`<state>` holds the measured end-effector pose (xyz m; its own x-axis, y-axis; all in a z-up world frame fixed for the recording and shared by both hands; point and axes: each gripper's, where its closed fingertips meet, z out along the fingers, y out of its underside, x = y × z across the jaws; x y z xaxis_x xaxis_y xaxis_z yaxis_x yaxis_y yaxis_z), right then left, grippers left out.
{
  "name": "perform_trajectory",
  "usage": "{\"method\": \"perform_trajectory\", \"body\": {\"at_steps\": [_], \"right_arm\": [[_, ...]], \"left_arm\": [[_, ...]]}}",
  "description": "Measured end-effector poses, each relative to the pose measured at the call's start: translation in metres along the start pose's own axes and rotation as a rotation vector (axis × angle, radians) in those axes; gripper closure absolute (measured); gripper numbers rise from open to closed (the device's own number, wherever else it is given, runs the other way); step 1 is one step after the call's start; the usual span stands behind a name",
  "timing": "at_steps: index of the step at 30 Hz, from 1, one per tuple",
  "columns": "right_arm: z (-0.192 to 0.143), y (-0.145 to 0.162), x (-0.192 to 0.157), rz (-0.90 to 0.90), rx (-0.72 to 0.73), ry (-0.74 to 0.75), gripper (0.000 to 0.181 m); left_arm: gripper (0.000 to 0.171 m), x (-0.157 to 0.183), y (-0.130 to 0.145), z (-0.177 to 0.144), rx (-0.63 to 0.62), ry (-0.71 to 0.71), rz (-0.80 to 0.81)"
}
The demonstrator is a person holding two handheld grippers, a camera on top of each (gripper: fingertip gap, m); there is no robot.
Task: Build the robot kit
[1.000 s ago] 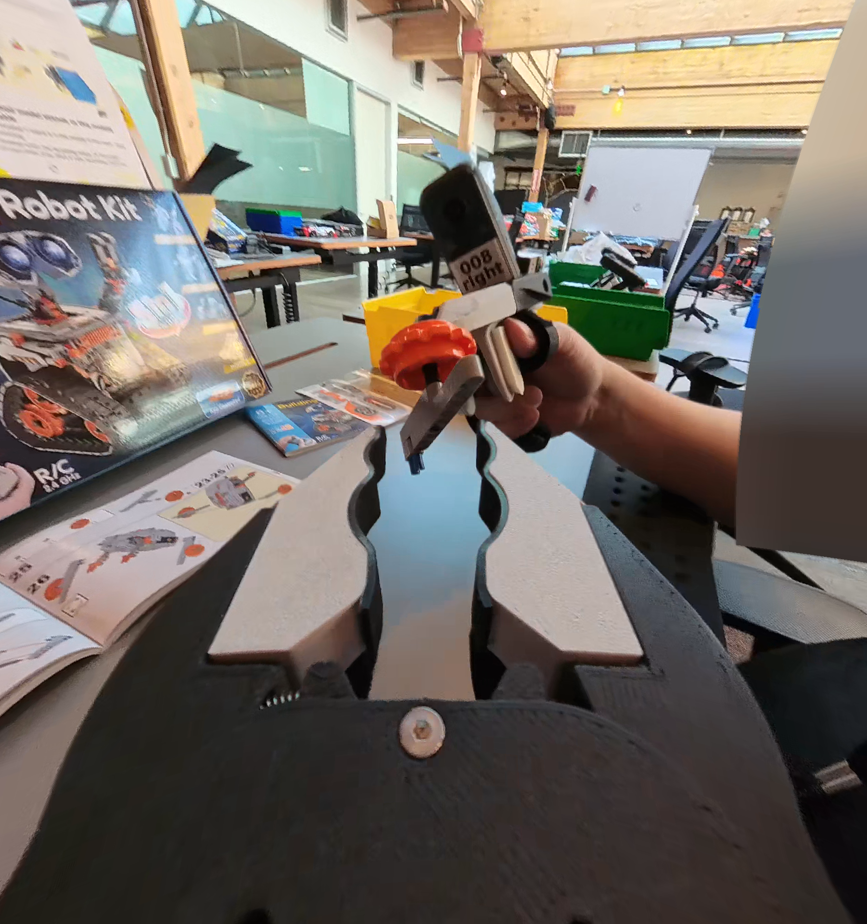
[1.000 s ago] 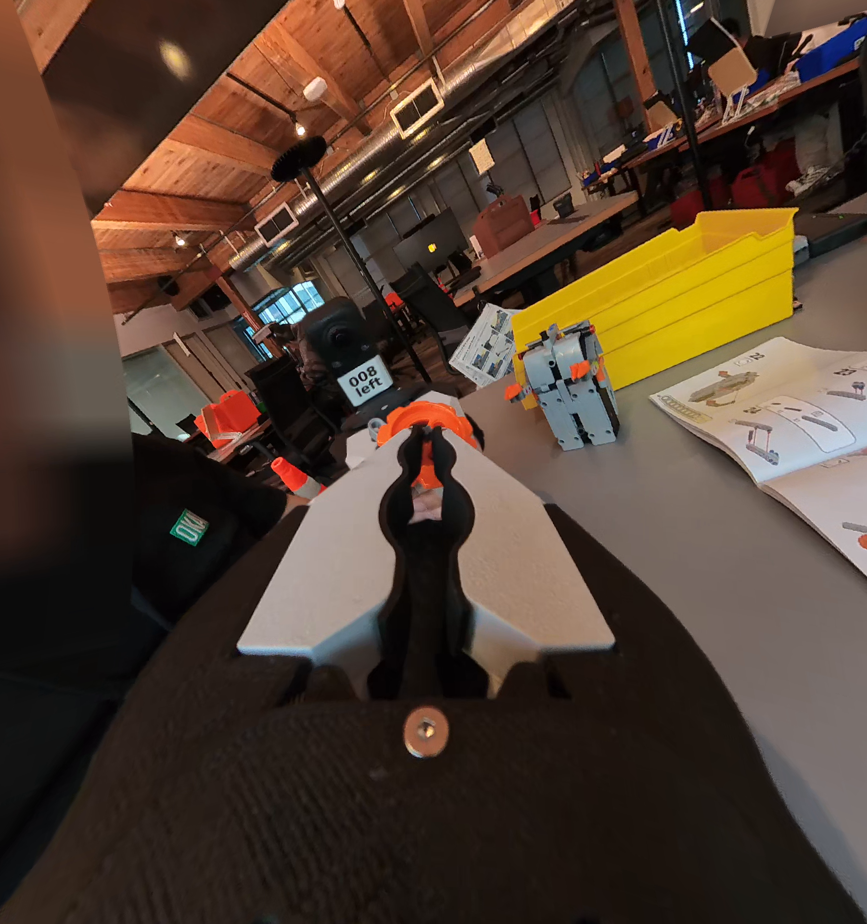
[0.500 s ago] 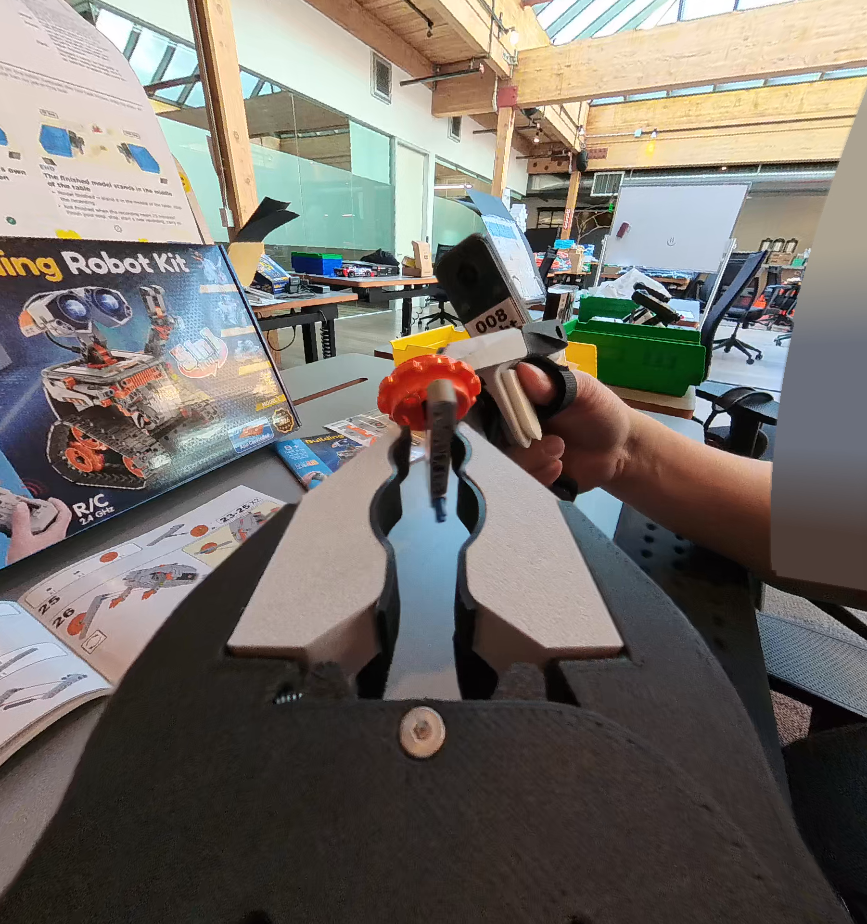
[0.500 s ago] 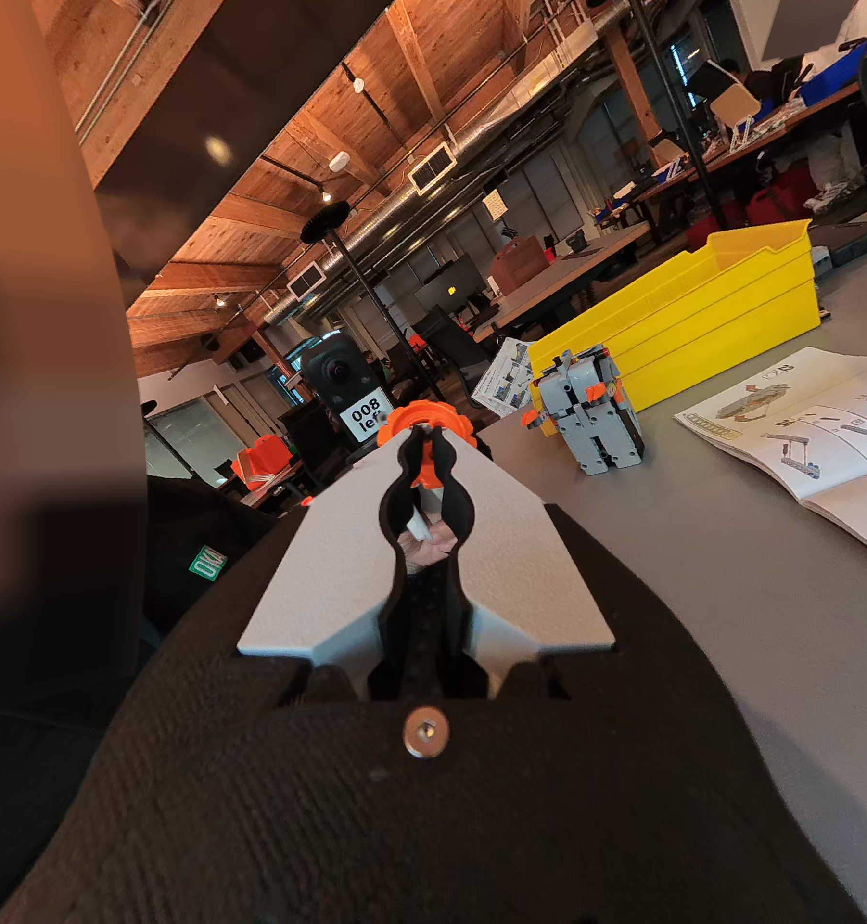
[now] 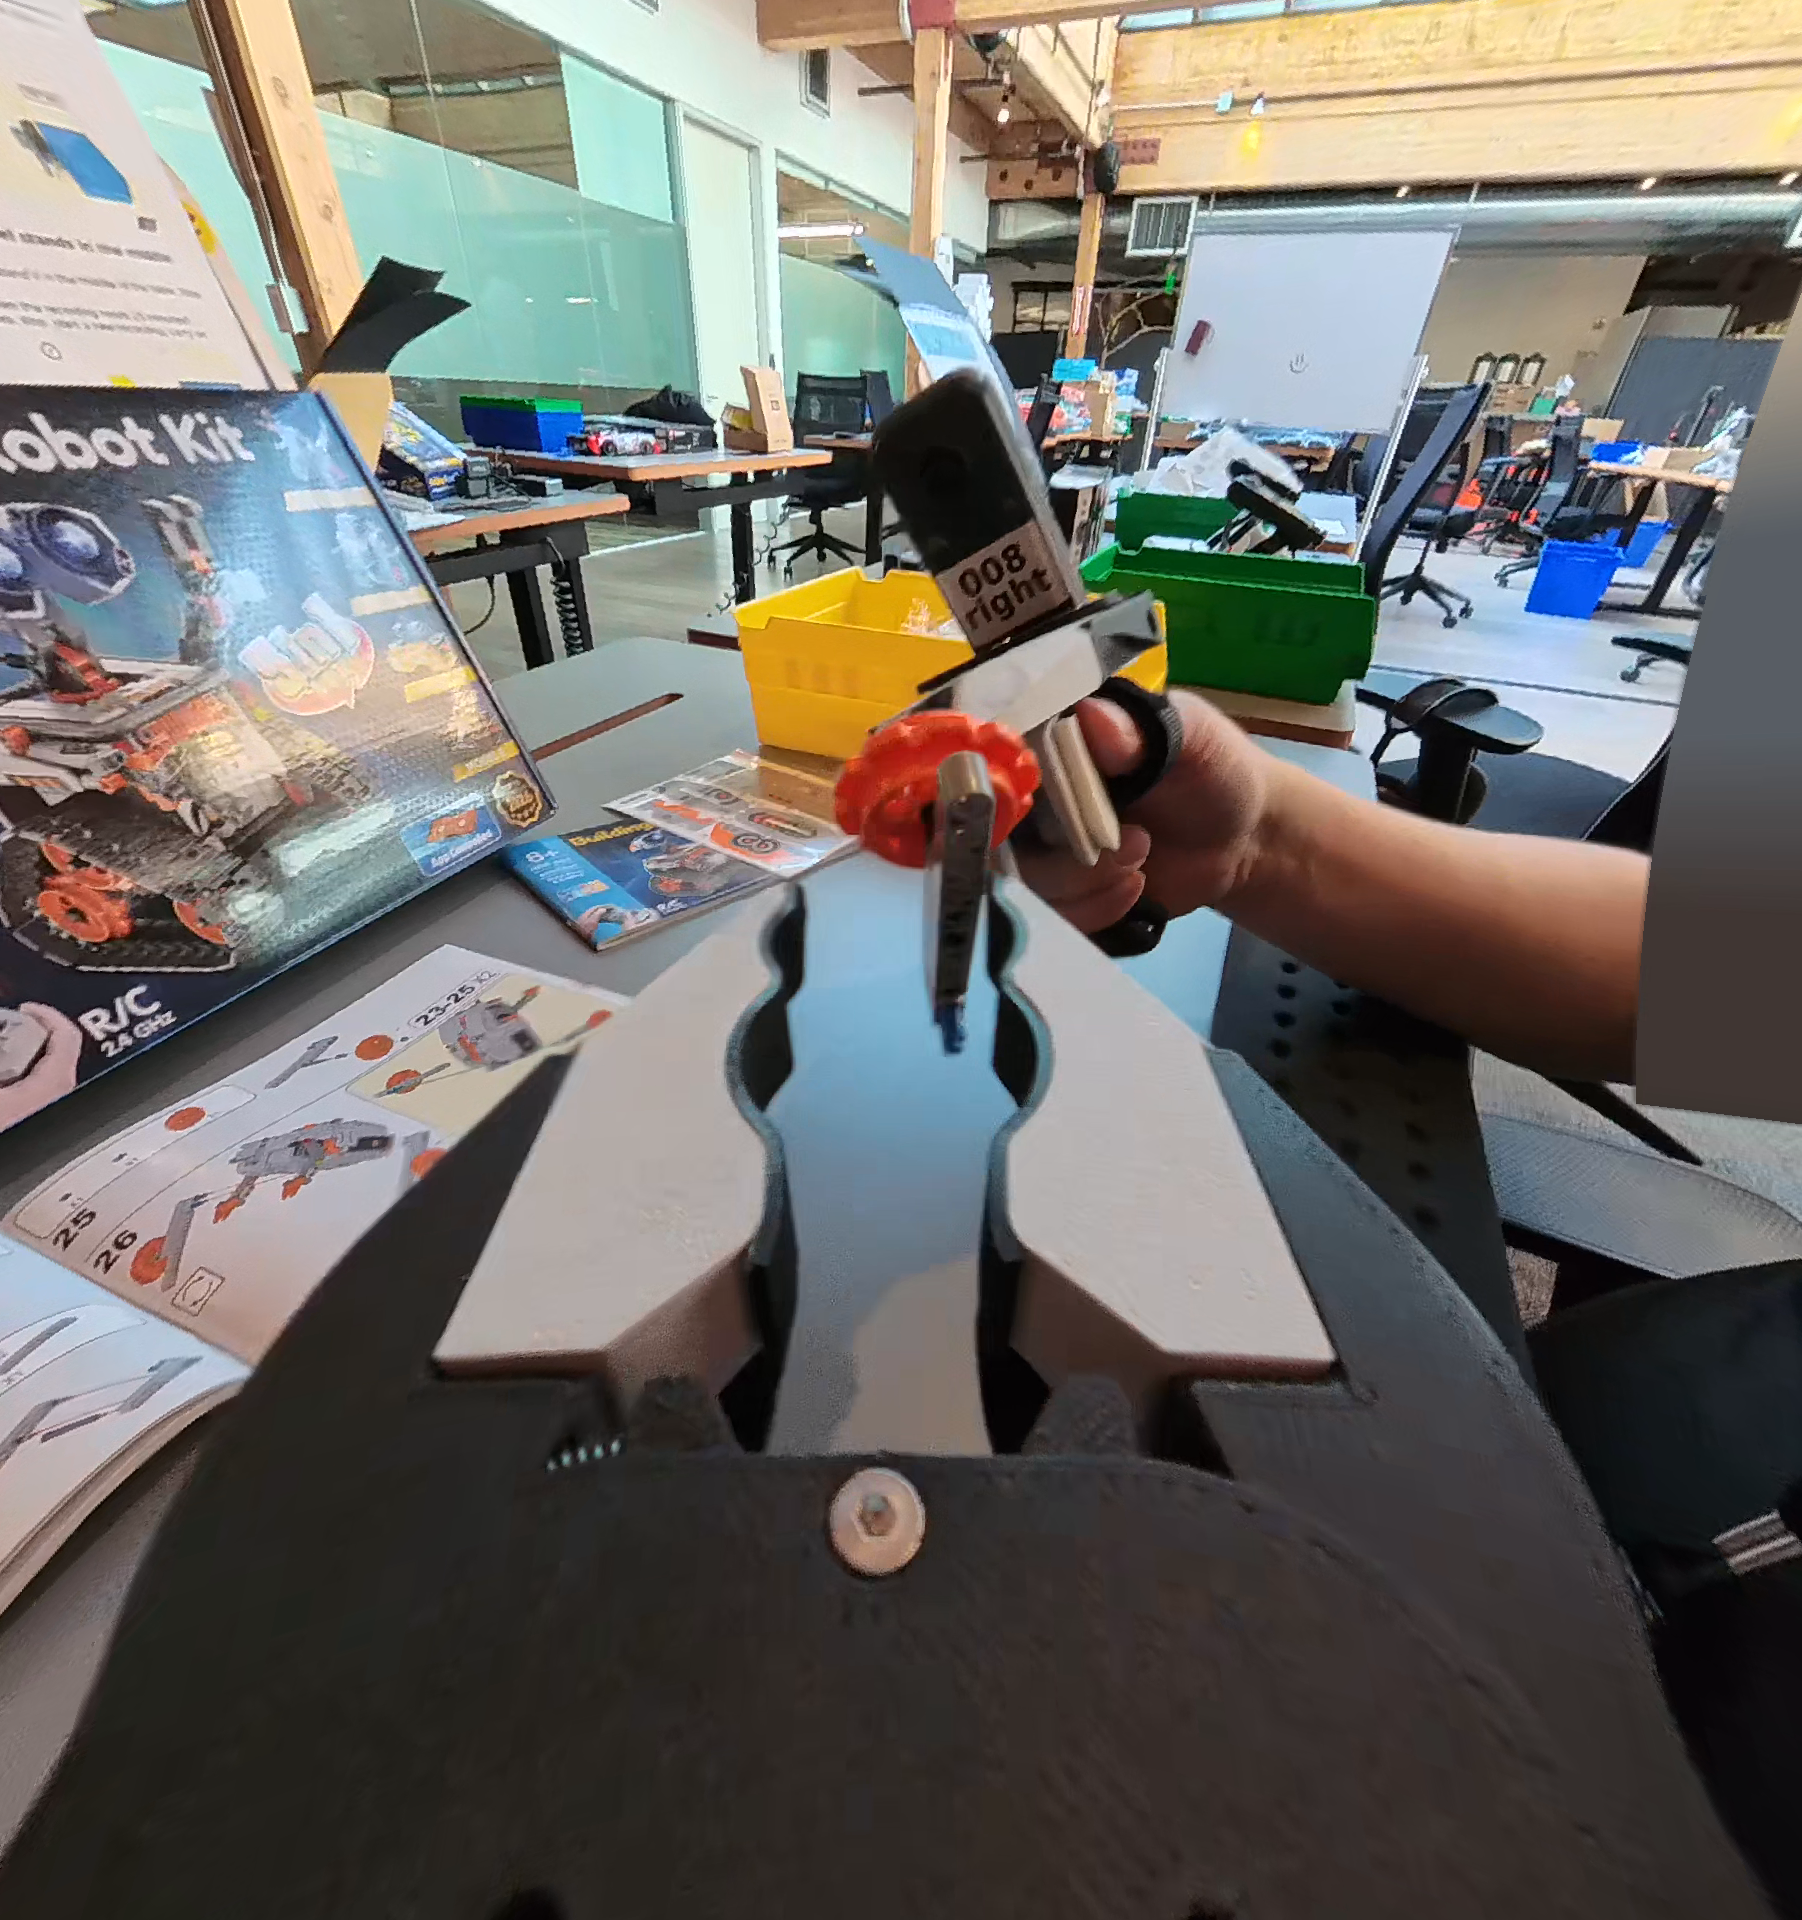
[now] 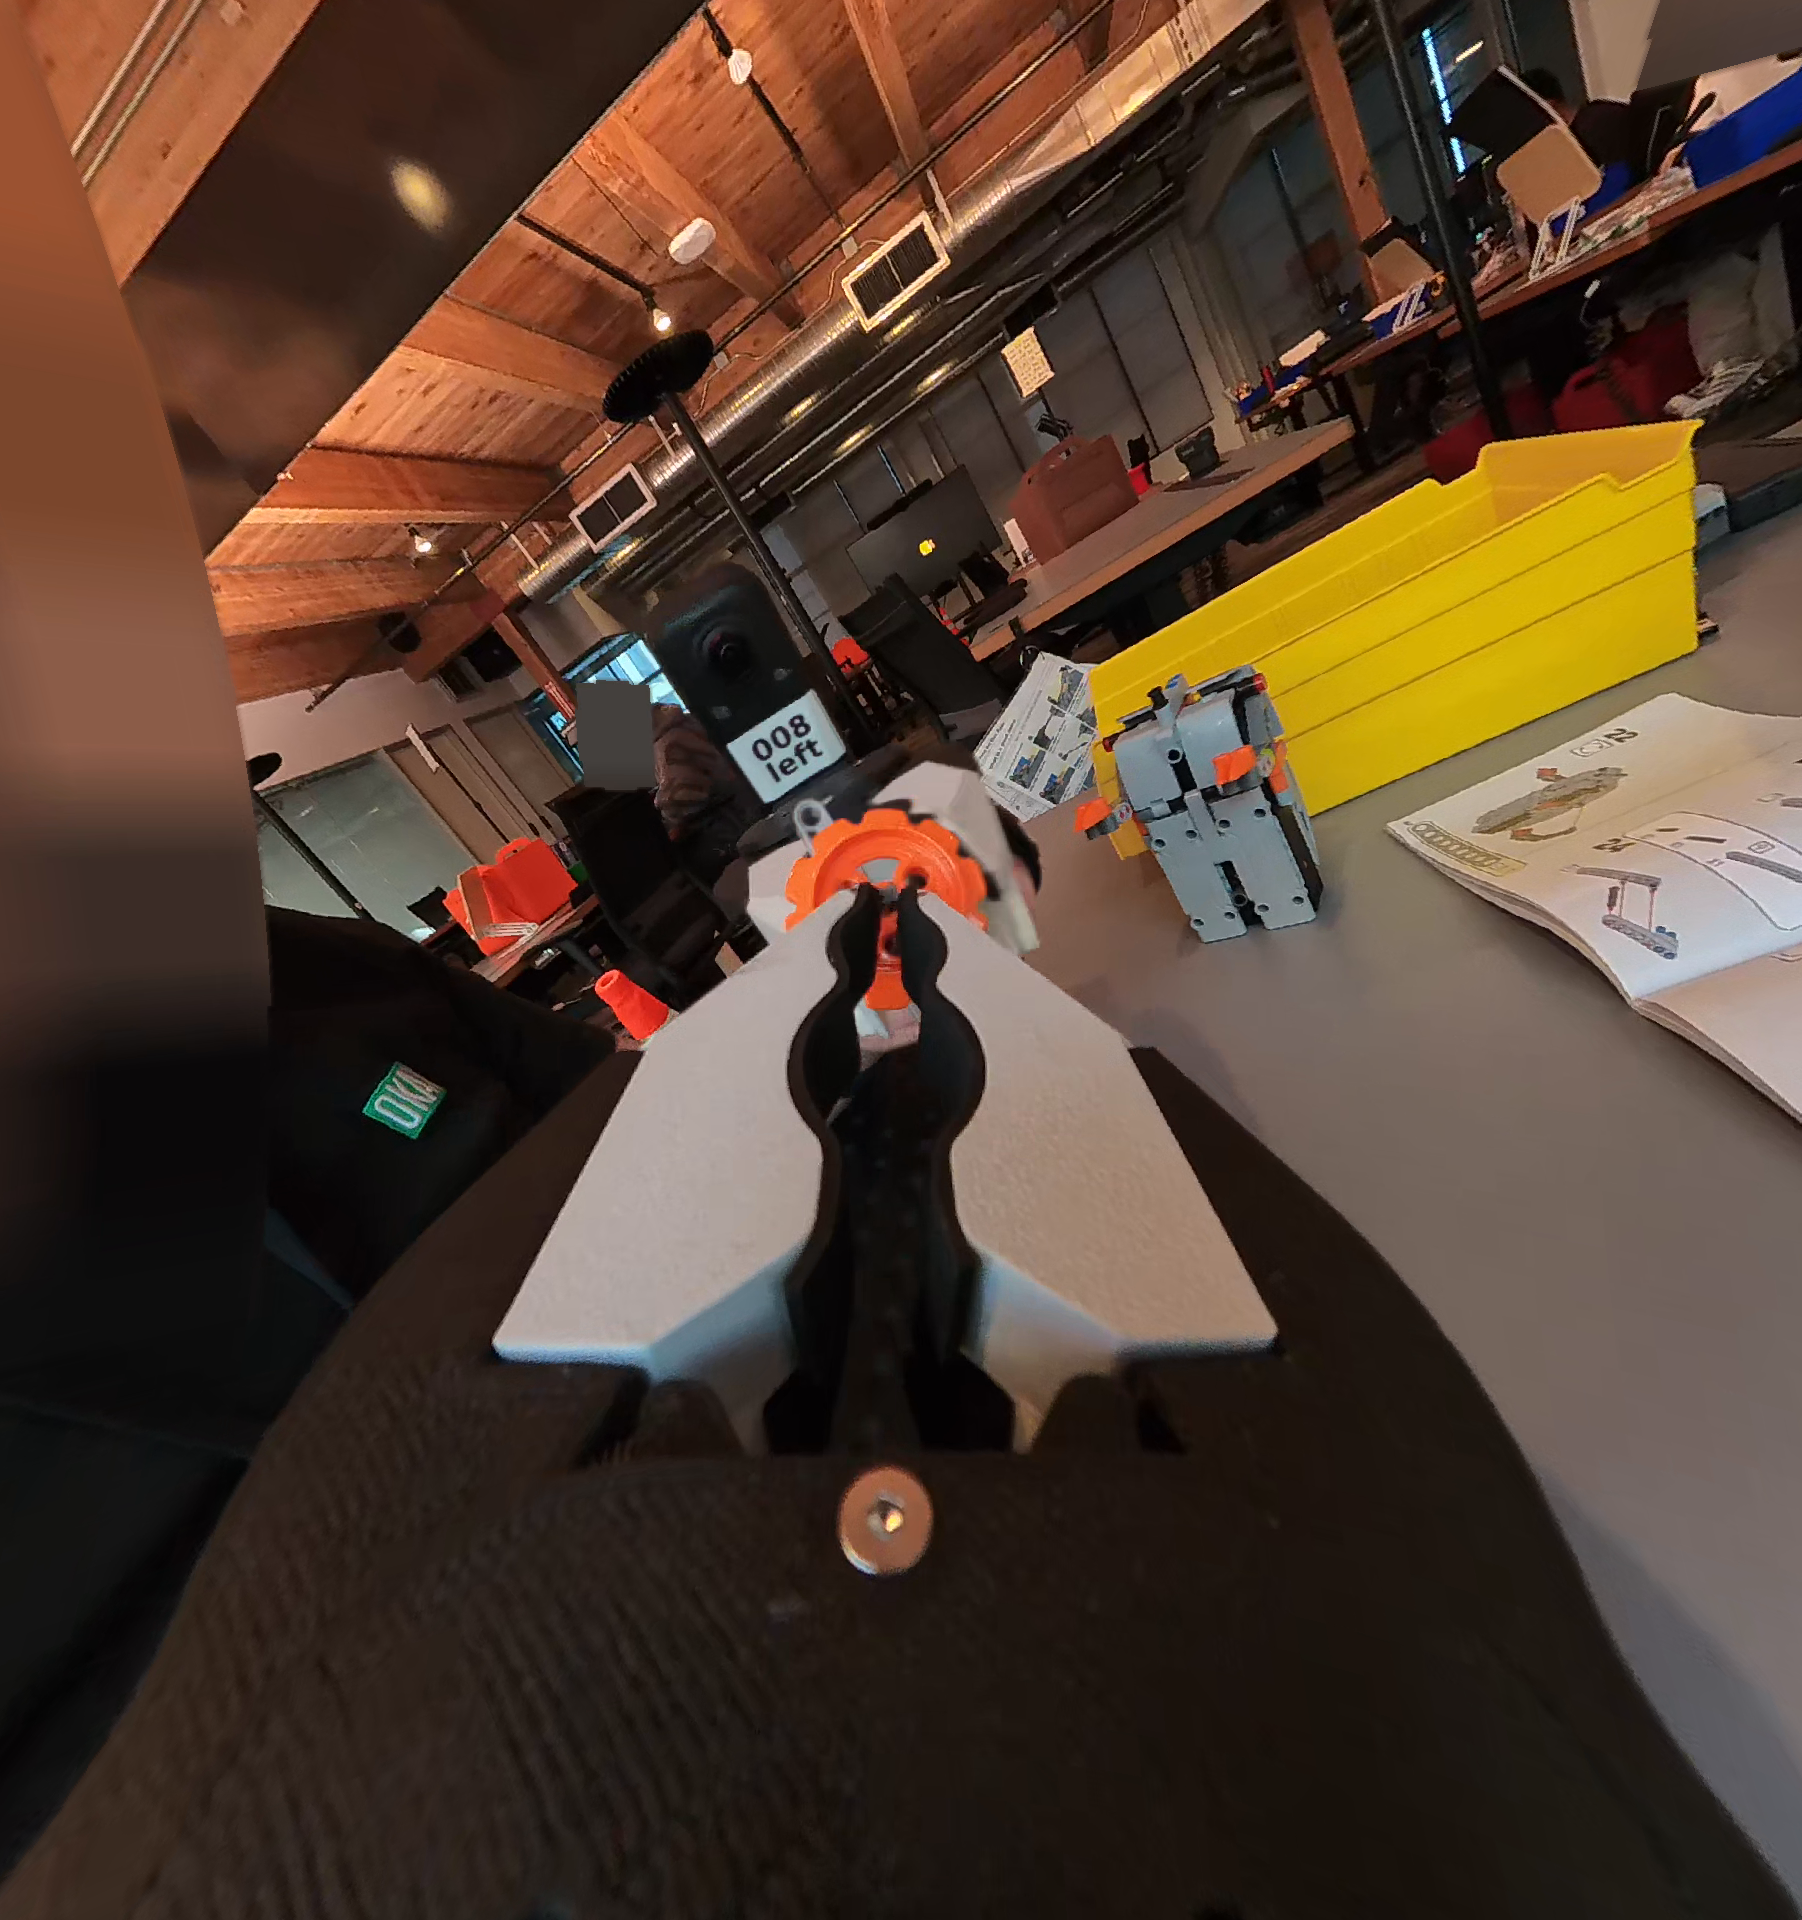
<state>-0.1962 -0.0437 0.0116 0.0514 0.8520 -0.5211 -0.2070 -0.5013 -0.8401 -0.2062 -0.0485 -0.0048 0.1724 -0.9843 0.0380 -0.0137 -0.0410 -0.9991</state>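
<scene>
My right gripper [image 6: 884, 914] is clenched on an orange wheel [image 6: 881, 883], which carries a grey beam [image 5: 957, 894] hanging down from its hub. In the left wrist view that gripper is held in a hand [image 5: 1167, 821] above the table [image 5: 627, 696], and the beam's lower tip dips between my left gripper's [image 5: 892, 935] fingers, whose jaws stand apart, touching nothing I can see. To the left lie an open manual [image 5: 284, 1132] and a leaning kit box [image 5: 180, 686]; farther off sit a small booklet [image 5: 616, 873], a yellow bin [image 5: 835, 665] and a green bin [image 5: 1250, 623]. In the right wrist view a grey model [image 6: 1219, 821] stands upright just before the yellow bin.
</scene>
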Motion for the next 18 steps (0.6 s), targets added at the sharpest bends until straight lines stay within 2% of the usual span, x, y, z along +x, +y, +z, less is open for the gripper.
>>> {"method": "perform_trajectory", "body": {"at_steps": [2, 8, 14, 18], "right_arm": [[-0.001, 0.003, 0.001, -0.020, -0.036, 0.022, 0.180], [-0.002, 0.018, 0.020, -0.253, -0.220, 0.245, 0.180], [0.010, 0.032, 0.014, -0.305, -0.265, 0.223, 0.180], [0.011, 0.035, 0.012, -0.273, -0.252, 0.188, 0.180]], "left_arm": [[0.121, -0.002, 0.006, -0.003, -0.028, -0.011, 0.008], [0.102, 0.008, 0.004, 0.003, -0.029, 0.004, -0.032], [0.107, 0.002, 0.022, 0.020, -0.139, -0.037, 0.127], [0.126, 0.006, 0.027, 0.021, -0.148, -0.035, 0.184]]}}
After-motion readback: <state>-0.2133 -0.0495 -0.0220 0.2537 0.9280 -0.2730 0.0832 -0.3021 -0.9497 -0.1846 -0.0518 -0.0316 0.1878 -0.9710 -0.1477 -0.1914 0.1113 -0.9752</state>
